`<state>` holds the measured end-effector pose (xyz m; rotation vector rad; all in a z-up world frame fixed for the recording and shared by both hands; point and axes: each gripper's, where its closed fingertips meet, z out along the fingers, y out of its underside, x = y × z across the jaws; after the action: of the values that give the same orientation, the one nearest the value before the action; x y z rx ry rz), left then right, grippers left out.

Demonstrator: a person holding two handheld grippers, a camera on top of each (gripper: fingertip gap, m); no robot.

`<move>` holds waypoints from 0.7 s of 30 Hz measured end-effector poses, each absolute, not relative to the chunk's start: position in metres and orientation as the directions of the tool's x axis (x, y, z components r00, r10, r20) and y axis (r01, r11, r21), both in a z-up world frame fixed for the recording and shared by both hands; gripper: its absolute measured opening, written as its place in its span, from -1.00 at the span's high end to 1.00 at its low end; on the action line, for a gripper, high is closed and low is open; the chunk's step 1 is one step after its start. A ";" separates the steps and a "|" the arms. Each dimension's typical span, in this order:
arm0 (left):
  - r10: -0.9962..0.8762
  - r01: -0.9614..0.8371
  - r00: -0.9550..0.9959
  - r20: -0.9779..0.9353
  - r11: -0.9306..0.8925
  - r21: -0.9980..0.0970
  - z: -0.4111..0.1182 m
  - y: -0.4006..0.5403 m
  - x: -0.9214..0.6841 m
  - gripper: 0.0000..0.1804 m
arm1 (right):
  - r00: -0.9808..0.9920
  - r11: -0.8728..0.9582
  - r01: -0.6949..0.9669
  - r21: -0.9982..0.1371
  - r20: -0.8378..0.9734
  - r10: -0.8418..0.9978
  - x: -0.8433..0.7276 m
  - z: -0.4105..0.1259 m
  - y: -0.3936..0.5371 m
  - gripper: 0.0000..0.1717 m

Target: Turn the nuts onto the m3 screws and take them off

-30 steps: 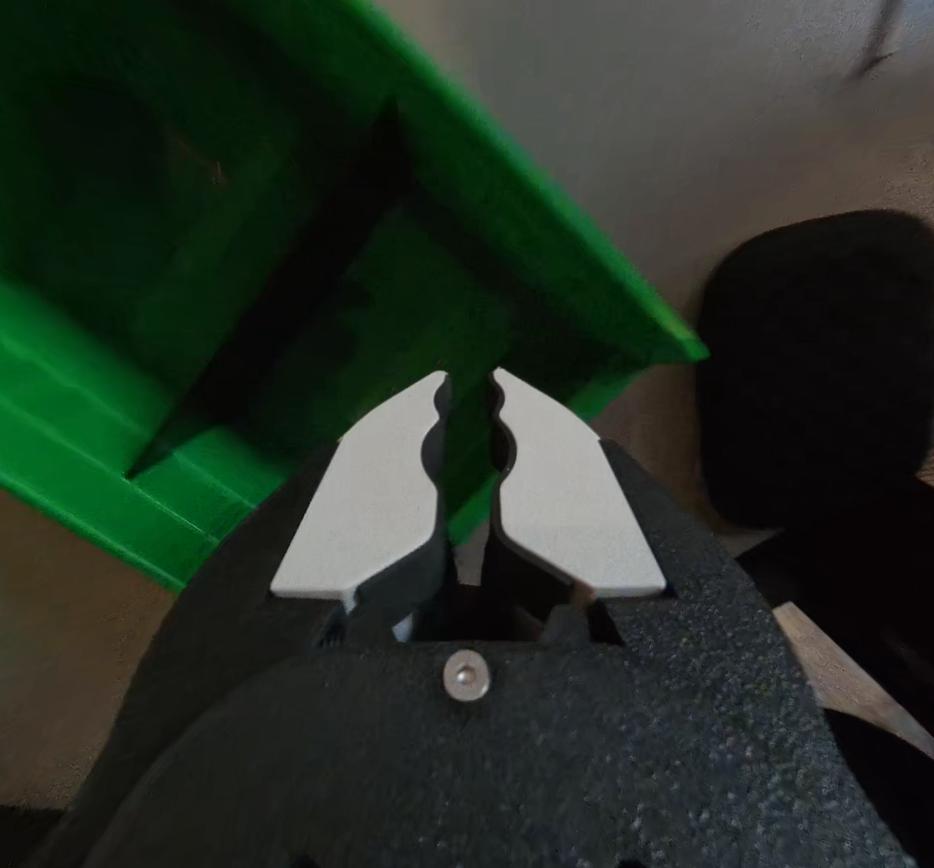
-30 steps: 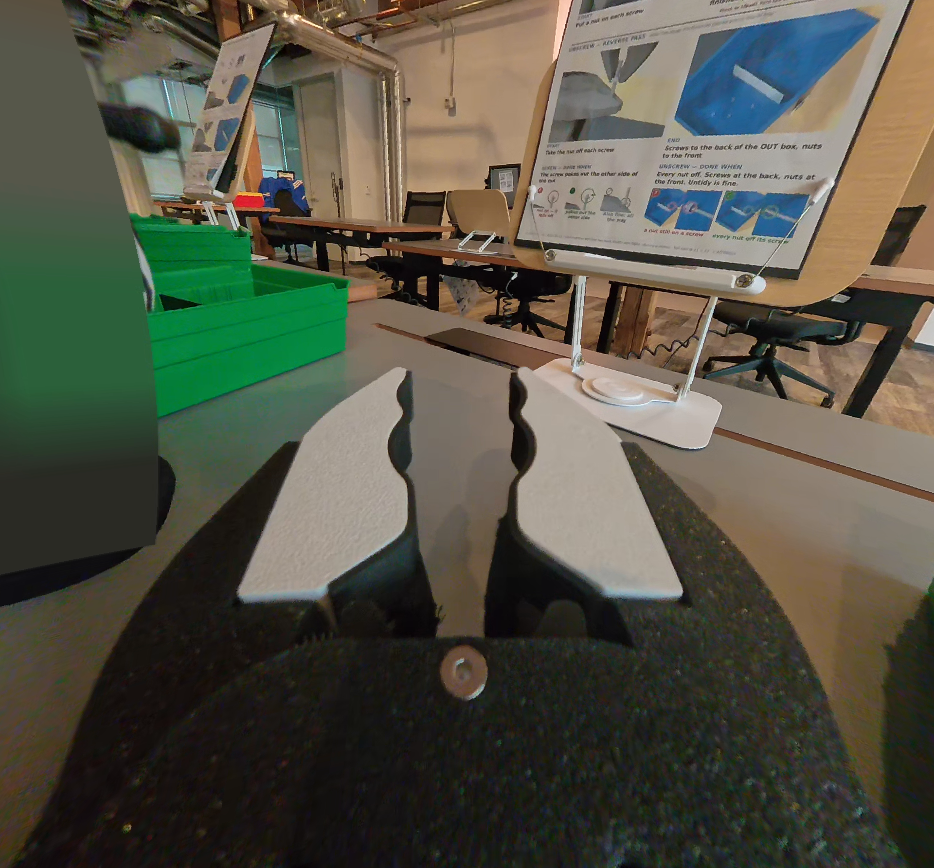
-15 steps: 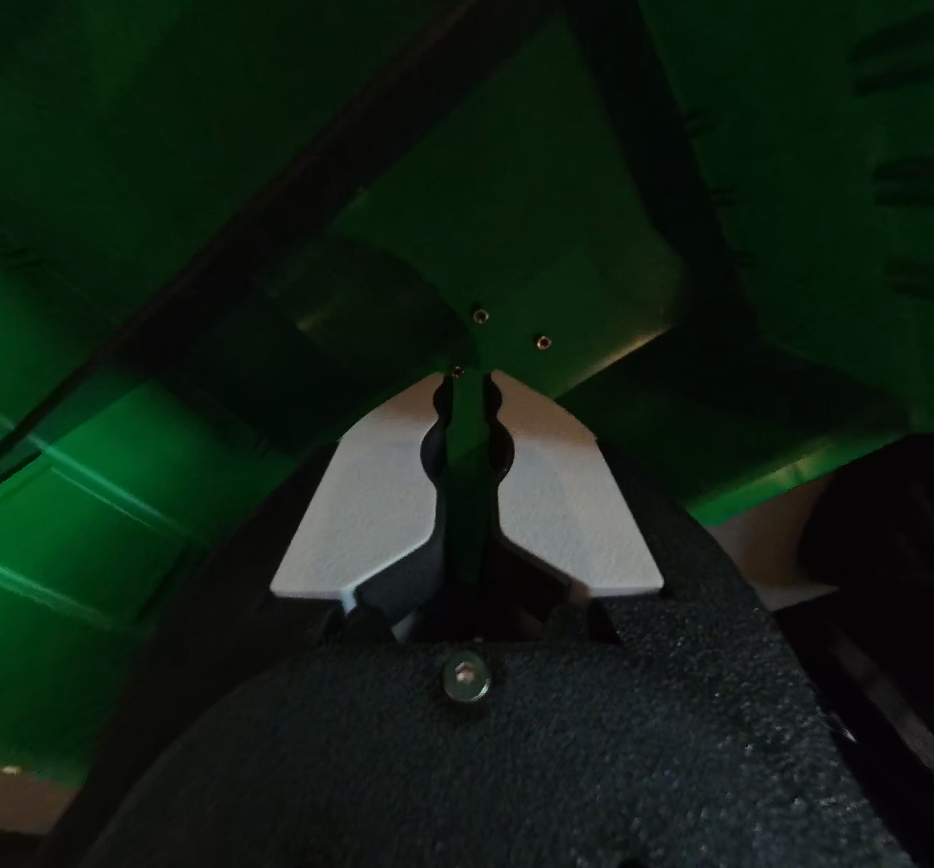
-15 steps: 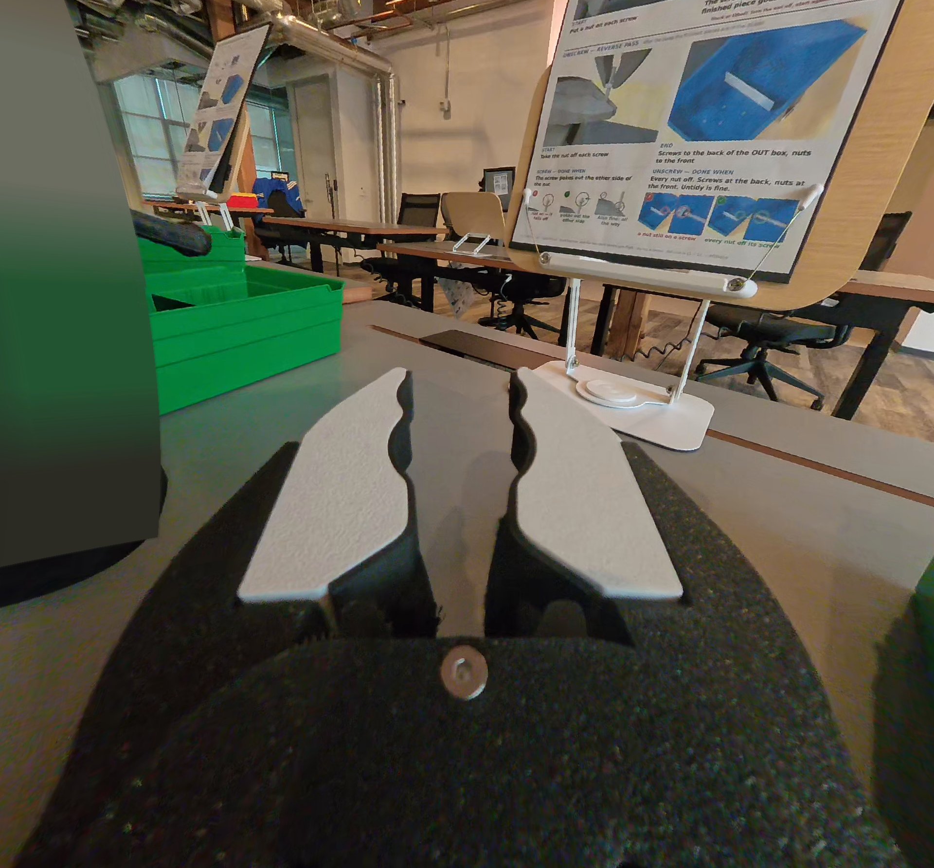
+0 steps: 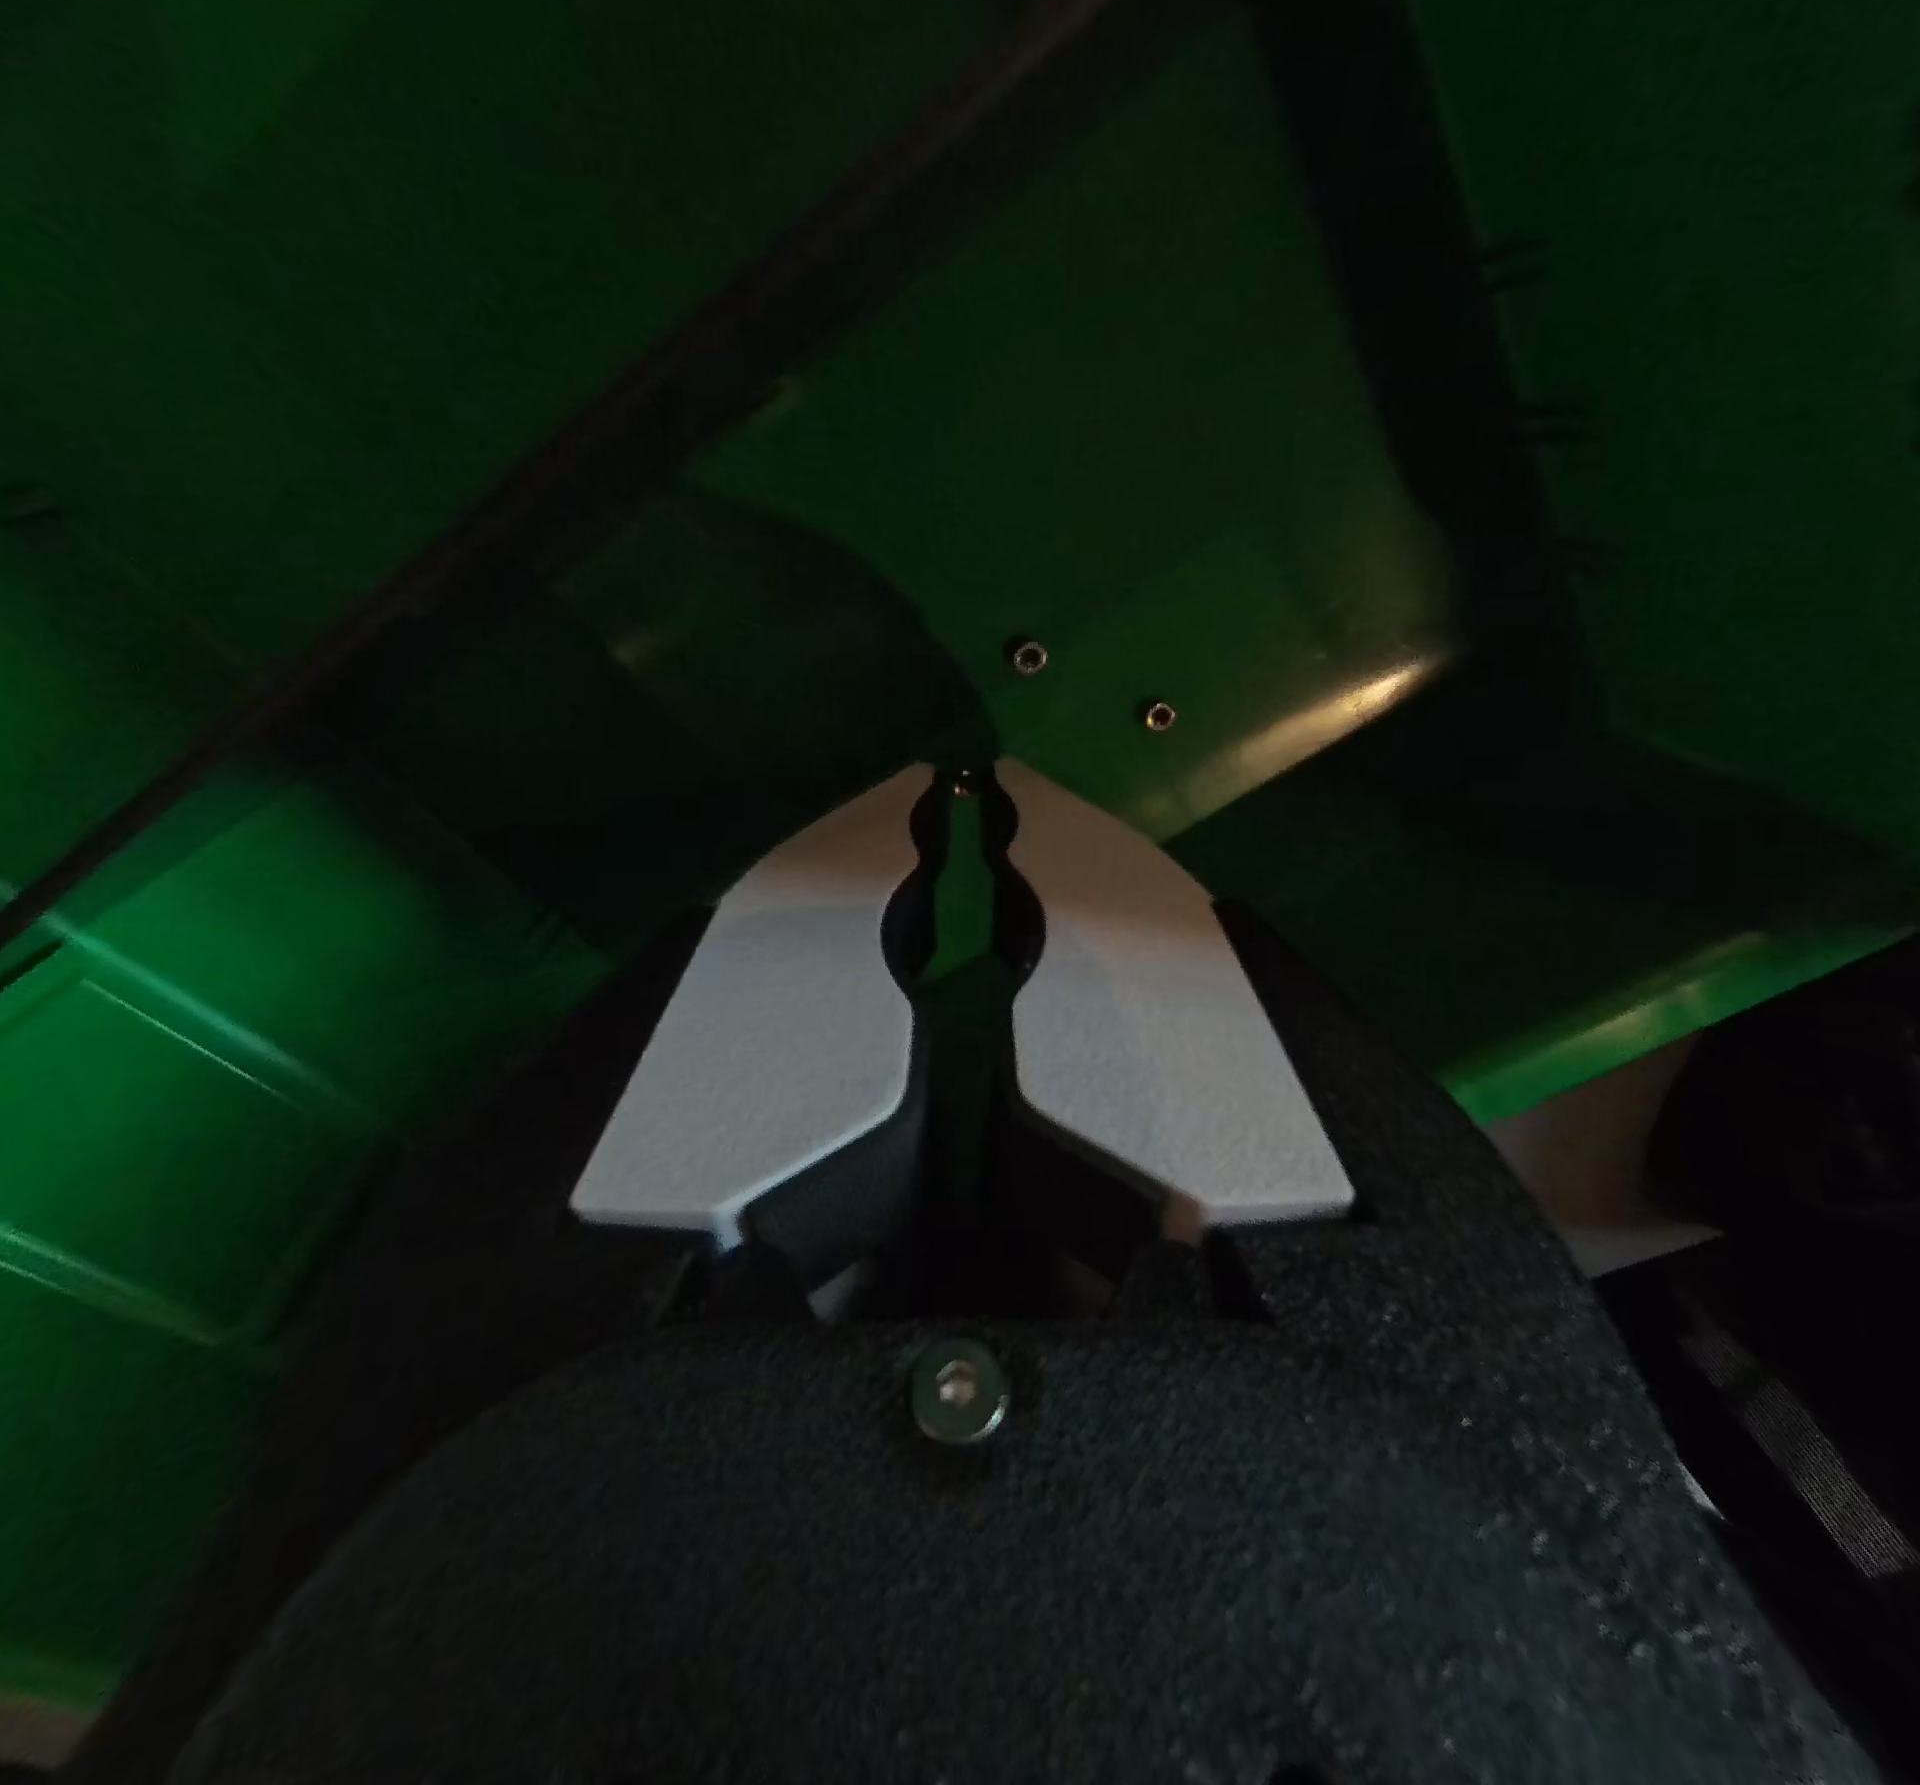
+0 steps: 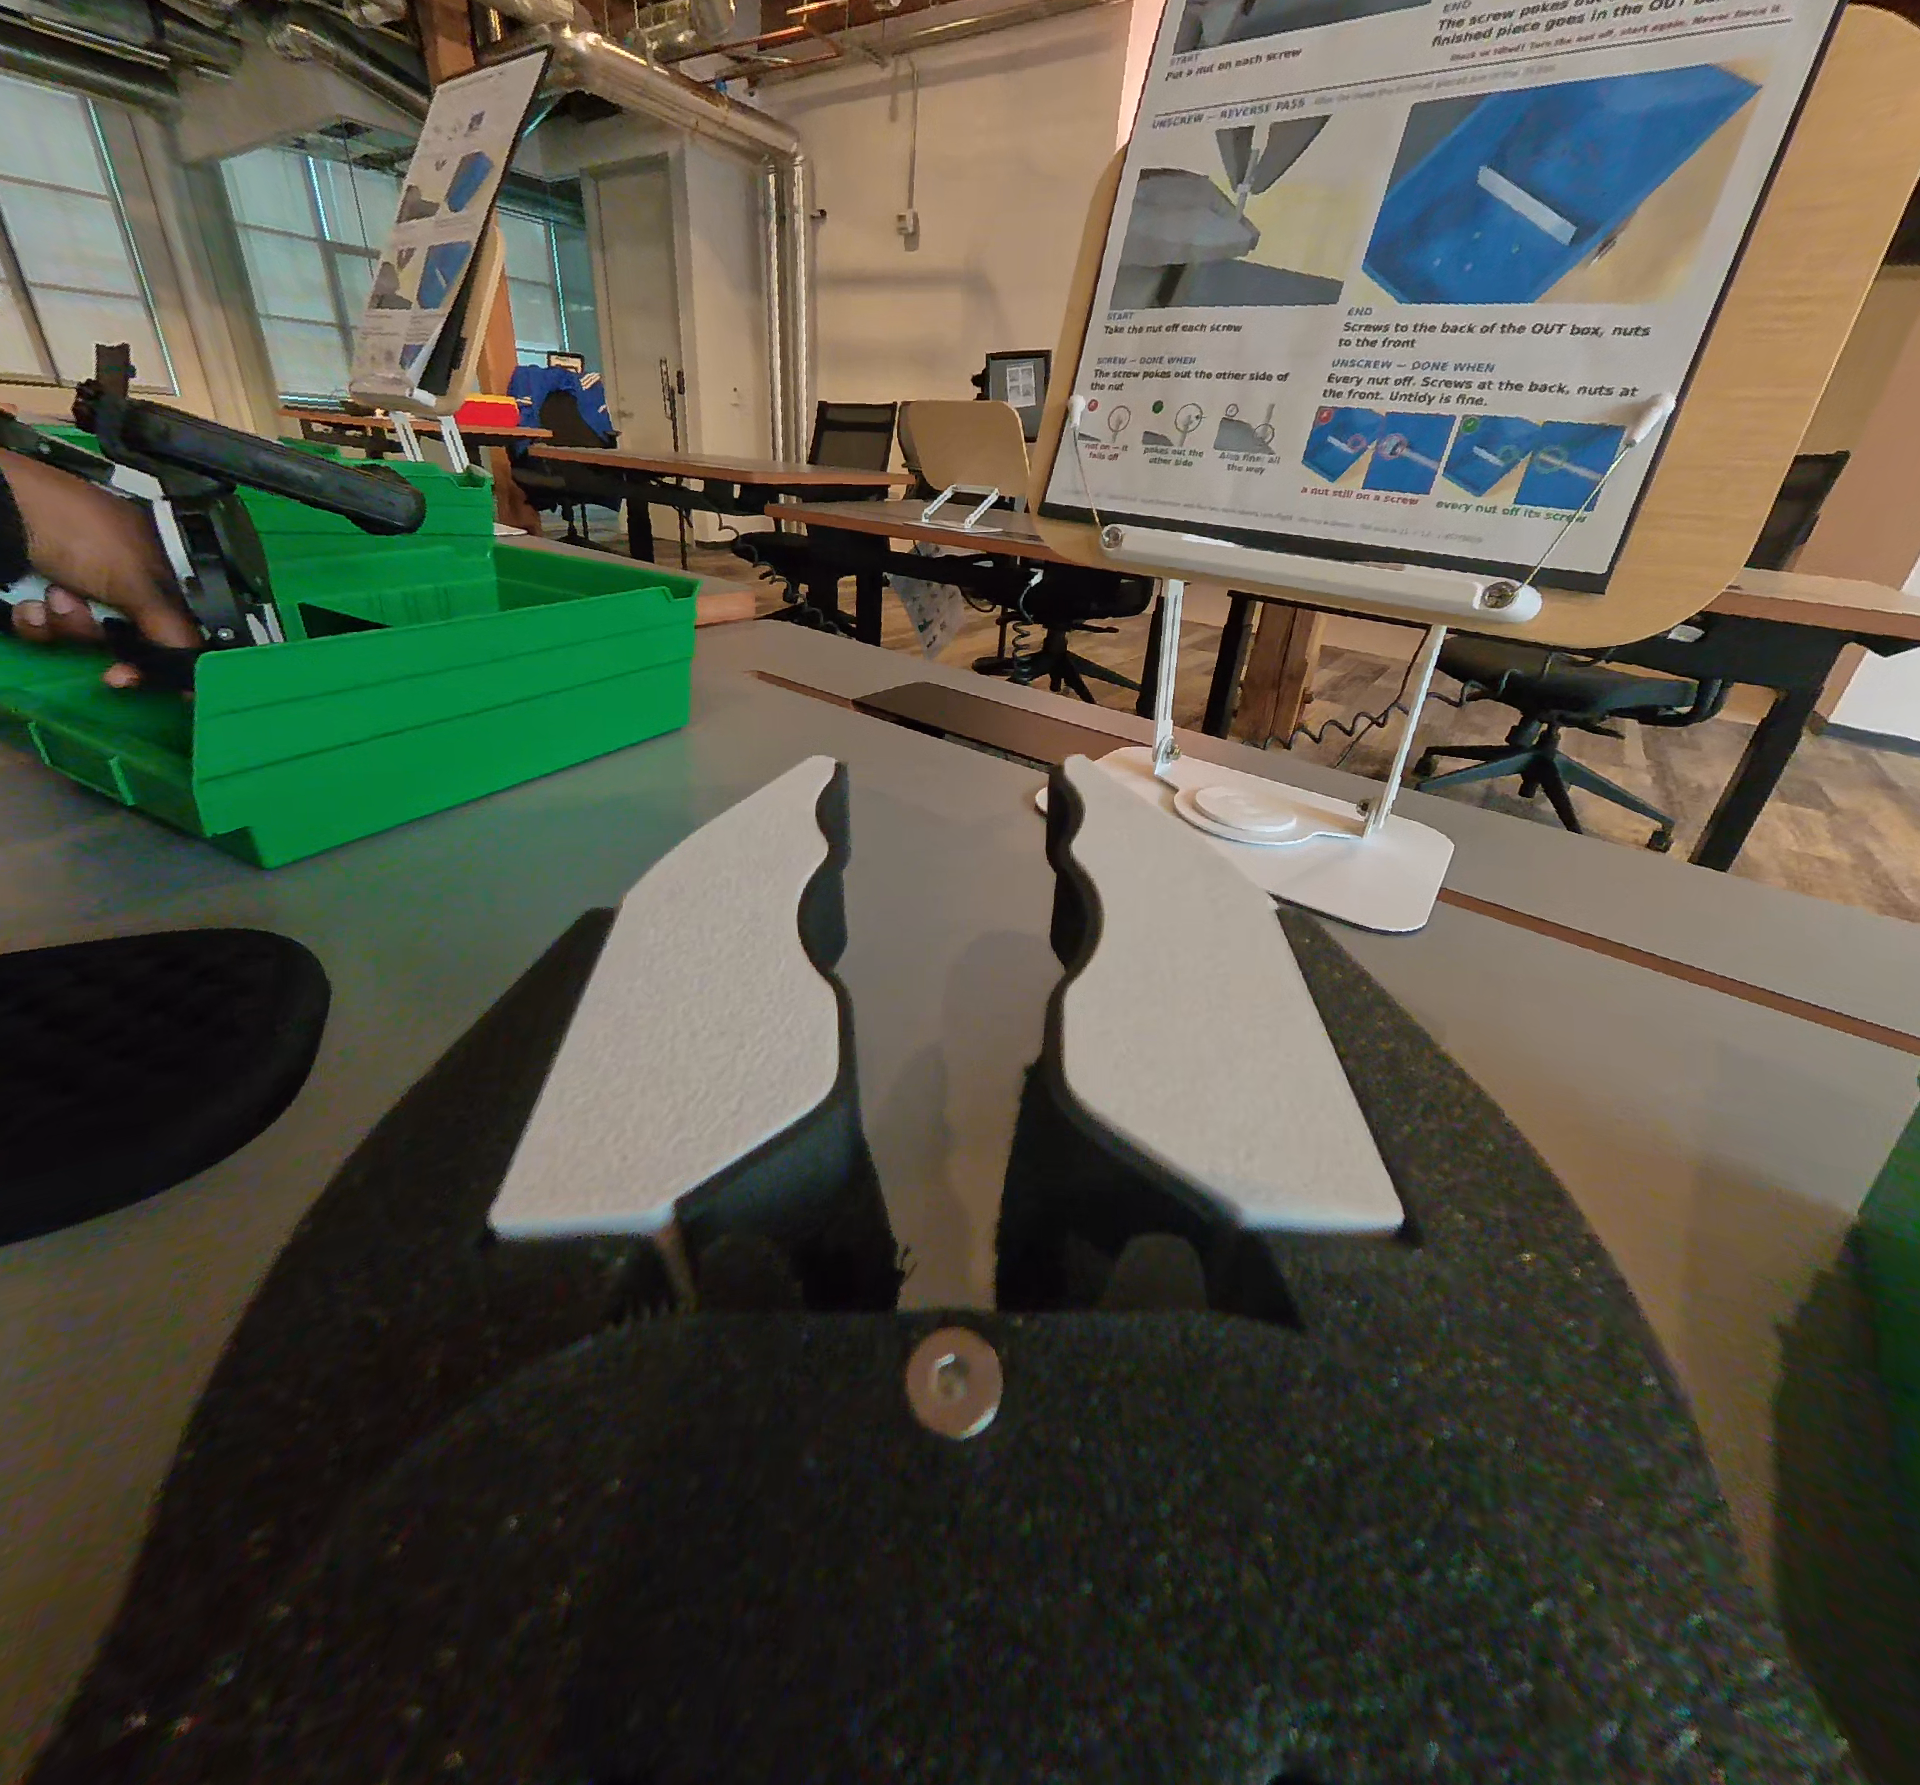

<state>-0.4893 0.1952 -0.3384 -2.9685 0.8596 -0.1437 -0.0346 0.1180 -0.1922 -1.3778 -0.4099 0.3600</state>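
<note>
At the centre of the left wrist view, my left gripper (image 5: 964,785) had its white fingers (image 5: 800,1029) drawn almost together deep in the dim green bin (image 5: 1091,509), the tips pinching a tiny brass-coloured nut (image 5: 966,780) right at the bin floor. The light was poor, so I judged the pinch to be real but shallow, with only the very tips on the nut. Two more nuts (image 5: 1030,659) lay loose on the floor just above and to the right of the tips, one of them nearer the bright glint at the right. To do this step well, I reckoned I should lift straight up and slowly, keeping the squeeze steady so the nut would not flip out, and check it against the light once clear of the bin walls. I saw no screws in either view. In the right wrist view, my right gripper (image 6: 943,800) sat low over the grey table (image 6: 520,904) with its fingers spread apart and nothing between them, the bin at the left edge and an instruction board (image 6: 1455,208) on its white stand at upper right.
</note>
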 end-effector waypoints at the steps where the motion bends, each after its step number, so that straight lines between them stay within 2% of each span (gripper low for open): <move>1: -0.537 -0.533 0.840 0.077 -0.843 -0.071 -0.338 0.195 -0.489 0.95 | 0.877 0.159 -0.010 -0.987 0.068 0.476 -0.034 -0.192 0.118 0.59; 4: -0.543 -0.540 0.838 0.052 -0.839 -0.061 -0.334 0.193 -0.492 0.95 | 0.874 0.157 -0.013 -0.987 0.065 0.481 -0.035 -0.192 0.118 0.59; 6: -0.552 -0.547 0.834 0.017 -0.830 -0.104 -0.315 0.197 -0.488 0.95 | 0.874 0.160 -0.010 -0.987 0.069 0.481 -0.035 -0.192 0.118 0.59; 9: -0.617 -0.613 0.784 -0.067 -0.754 -0.235 -0.260 0.201 -0.455 0.95 | 0.872 0.159 -0.012 -0.987 0.067 0.485 -0.036 -0.191 0.117 0.59; 11: -0.715 -0.698 0.692 -0.098 -0.628 -0.344 -0.222 0.194 -0.404 0.95 | 0.873 0.157 -0.010 -0.988 0.068 0.483 -0.036 -0.192 0.118 0.59; 13: -0.826 -0.787 0.551 -0.120 -0.466 -0.404 -0.203 0.175 -0.339 0.96 | 0.874 0.158 -0.015 -0.987 0.064 0.481 -0.035 -0.191 0.118 0.59; 17: -0.963 -0.907 0.253 -0.089 -0.205 -0.367 -0.244 0.127 -0.221 0.95 | 0.884 0.158 -0.038 -0.987 0.041 0.466 -0.029 -0.190 0.119 0.59; 21: -0.986 -0.950 0.169 -0.017 -0.158 -0.270 -0.311 0.110 -0.167 0.95 | 0.891 0.162 -0.062 -0.985 0.018 0.453 -0.023 -0.188 0.119 0.60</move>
<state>-0.1671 0.1103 -0.3107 -2.2241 1.8801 -0.2394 -0.0233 0.1193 -0.1875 -1.3649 -0.3429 0.3782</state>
